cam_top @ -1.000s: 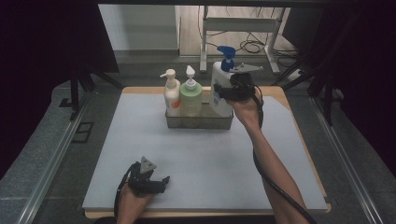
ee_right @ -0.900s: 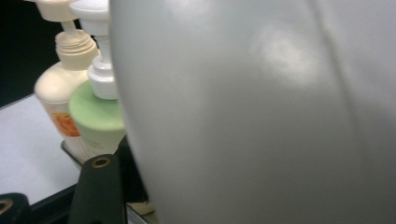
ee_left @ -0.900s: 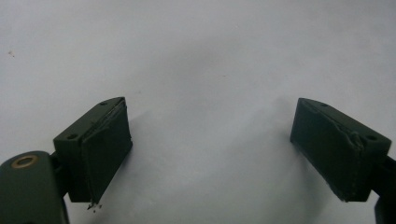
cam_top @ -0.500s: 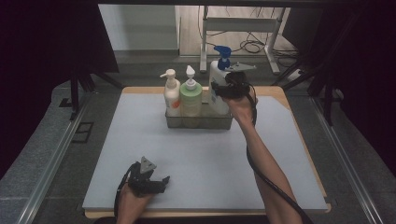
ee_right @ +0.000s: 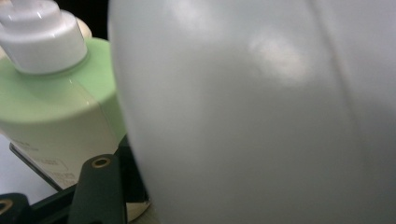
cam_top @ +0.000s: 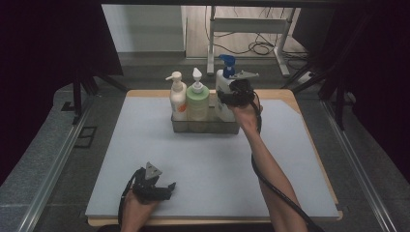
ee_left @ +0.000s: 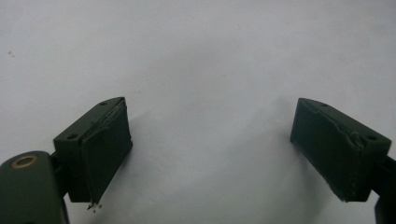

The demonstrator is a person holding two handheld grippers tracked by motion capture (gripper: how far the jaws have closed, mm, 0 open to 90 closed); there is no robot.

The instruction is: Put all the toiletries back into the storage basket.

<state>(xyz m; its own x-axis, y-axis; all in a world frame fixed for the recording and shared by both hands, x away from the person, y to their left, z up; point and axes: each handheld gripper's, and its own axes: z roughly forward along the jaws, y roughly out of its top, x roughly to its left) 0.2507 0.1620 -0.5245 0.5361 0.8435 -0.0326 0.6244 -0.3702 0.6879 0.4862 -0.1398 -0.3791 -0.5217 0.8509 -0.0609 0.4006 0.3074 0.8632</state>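
My right gripper (cam_top: 231,96) is at the far side of the table (cam_top: 145,145), closed around the white spray bottle (cam_top: 223,94) with the blue trigger head. In the right gripper view the bottle's white body (ee_right: 261,112) sits hard against the camera, with one black jaw visible at its lower left edge, pressed to the bottle wall; the other jaw is hidden behind the bottle. The jaws stand at a middling width, set by the bottle between them.

The spray bottle stands upright at the right end of the clear tray (cam_top: 205,126). Its base is at or inside the tray (whether it rests on the tray floor I cannot tell). Just beside it, in the tray's middle, stands the green bottle (cam_top: 197,99) with a white cap (ee_right: 42,35). A white pump bottle (cam_top: 177,94) occupies the left end.

My left gripper (cam_top: 159,186) rests on the grey mat (cam_top: 203,164) at the near edge, well apart from the tray. Its jaws are wide apart with only bare mat (ee_left: 210,70) between them.
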